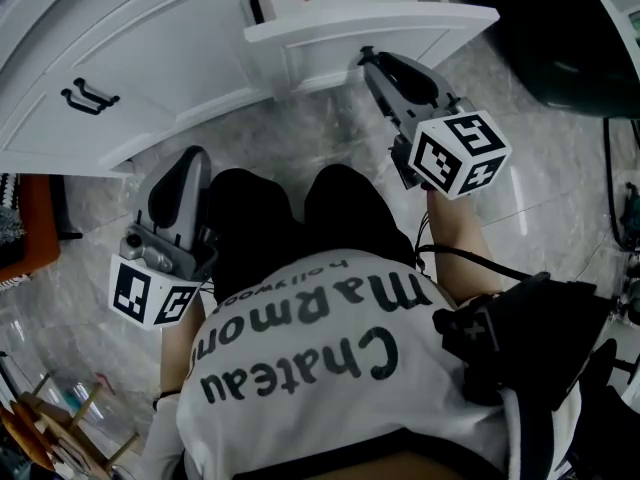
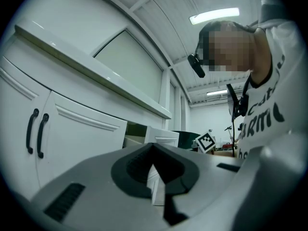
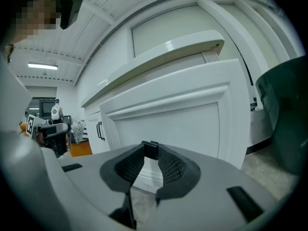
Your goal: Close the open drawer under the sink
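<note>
– Where's the drawer?
– Pulled out of the white cabinet. The right gripper is close at its front, jaws meeting at the tips, empty.
– And the left gripper?
– Low beside the knee, jaws together, empty.

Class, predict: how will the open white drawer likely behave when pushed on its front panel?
The drawer probably feels rigid: its framed front panel looks solid. It should slide straight in rather than tip, being seated in the cabinet. Likely light, since little shows inside.

Mock bathroom in a lab hall: white cabinet, marble-look floor, strip light on a high panelled ceiling
</note>
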Demonstrator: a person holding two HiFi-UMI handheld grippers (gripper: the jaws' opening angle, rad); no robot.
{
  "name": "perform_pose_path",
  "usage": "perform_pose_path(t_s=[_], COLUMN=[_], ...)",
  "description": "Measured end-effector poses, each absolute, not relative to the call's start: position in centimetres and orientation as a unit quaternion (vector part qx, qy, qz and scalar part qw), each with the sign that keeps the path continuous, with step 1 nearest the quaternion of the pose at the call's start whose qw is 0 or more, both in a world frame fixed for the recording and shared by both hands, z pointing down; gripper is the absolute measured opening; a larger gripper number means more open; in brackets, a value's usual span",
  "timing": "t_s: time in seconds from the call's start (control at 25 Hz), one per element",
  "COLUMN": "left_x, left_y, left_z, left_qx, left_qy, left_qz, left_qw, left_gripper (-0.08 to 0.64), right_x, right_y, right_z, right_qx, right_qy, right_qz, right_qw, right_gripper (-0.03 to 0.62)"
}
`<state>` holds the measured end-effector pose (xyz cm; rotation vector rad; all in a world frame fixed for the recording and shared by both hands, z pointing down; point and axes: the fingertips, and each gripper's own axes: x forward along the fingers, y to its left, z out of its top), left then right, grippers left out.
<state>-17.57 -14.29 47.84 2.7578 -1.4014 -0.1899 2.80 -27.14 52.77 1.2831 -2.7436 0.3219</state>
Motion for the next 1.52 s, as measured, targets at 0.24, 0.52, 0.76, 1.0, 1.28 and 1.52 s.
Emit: perform_pose_path(t_s=[0.24,0.52,0.76,1.0,1.28,1.52], left_x=[-17.8,-17.8,-17.5,-17.5,-18.1,-18.4], left_y=[-15.0,-15.5,-15.4,-15.0,-15.4,-15.9], left_z=[48.0,48.6,48.6,48.1,48.4,48.9], left_qx=[0.893,0.897,0.899,0.898,0.895,0.896], left_qy=[-0.445,-0.435,-0.433,-0.436,-0.44,-0.439], left_qz=[-0.06,-0.066,-0.064,-0.06,-0.063,-0.063], left_qw=[0.027,0.033,0.029,0.02,0.027,0.037], left_gripper=[0.008,0.008,0.008,0.008,0.008,0.008], right_x=[2.2,1.7,1.6,1.6,1.2,0.9], right_y=[-28.7,-29.8,-31.1,-32.2,-33.9,-35.0], right_z=[52.5,52.9,52.7,52.5,52.3,52.4], right_qx=[0.43,0.425,0.434,0.438,0.439,0.436], right_qy=[-0.894,-0.895,-0.891,-0.887,-0.884,-0.885], right_qz=[0.114,0.133,0.129,0.142,0.159,0.164], right_qw=[0.048,0.036,0.037,0.035,0.006,0.005], right_gripper=[0.098,0.098,0.098,0.098,0.097,0.095])
